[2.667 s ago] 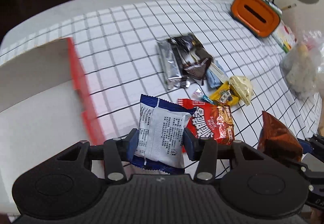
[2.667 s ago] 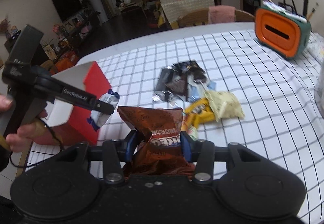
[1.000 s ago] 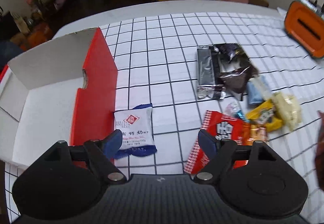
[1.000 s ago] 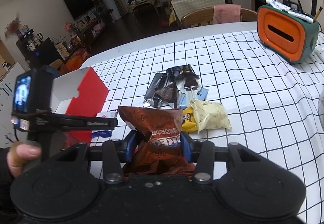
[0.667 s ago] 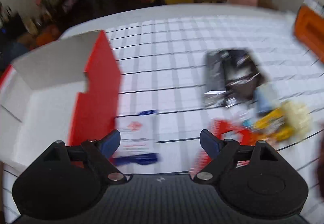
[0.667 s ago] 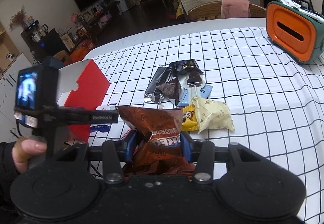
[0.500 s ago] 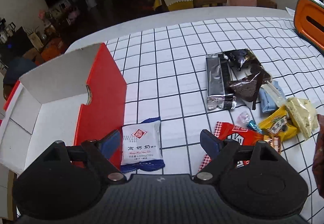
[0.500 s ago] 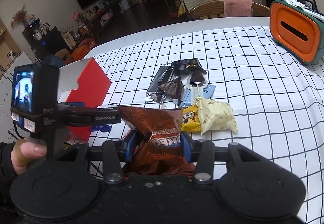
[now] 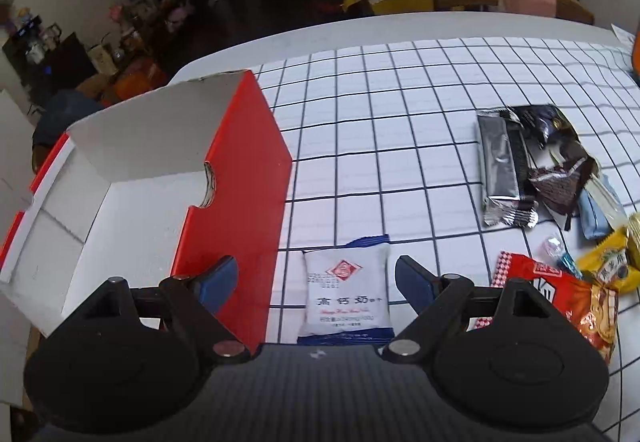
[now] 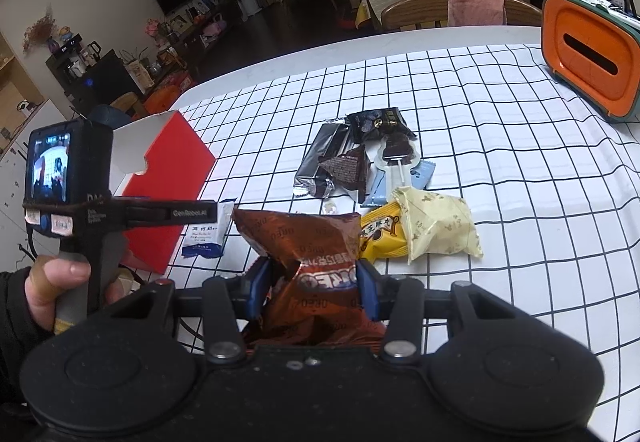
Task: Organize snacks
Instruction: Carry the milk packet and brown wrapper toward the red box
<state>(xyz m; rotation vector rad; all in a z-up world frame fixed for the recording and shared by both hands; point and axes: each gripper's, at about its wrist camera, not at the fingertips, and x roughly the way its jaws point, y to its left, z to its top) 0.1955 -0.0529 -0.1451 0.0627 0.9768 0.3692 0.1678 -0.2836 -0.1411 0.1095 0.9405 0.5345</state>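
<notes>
A white and blue snack packet (image 9: 347,292) lies flat on the checked tablecloth, right beside the red wall of the open box (image 9: 236,202). My left gripper (image 9: 316,280) hovers above it, open, its blue pads wide of the packet's sides. The same packet (image 10: 206,236) and box (image 10: 168,178) show in the right wrist view, behind the left gripper's body held by a hand (image 10: 52,282). My right gripper (image 10: 316,286) is shut on a brown Oreo bag (image 10: 312,254), lifted off the table.
A red snack bag (image 9: 560,302) lies right of the white packet. Farther right sit dark wrappers (image 9: 528,170), a yellow packet (image 10: 384,234) and a cream packet (image 10: 436,226). An orange tissue box (image 10: 588,54) stands at the back right, with a chair (image 10: 452,12) behind the table.
The white and blue packet, held by my left gripper earlier, now lies on the cloth beside the box. The left gripper has drawn back and tilted up. The right gripper keeps the Oreo bag.
</notes>
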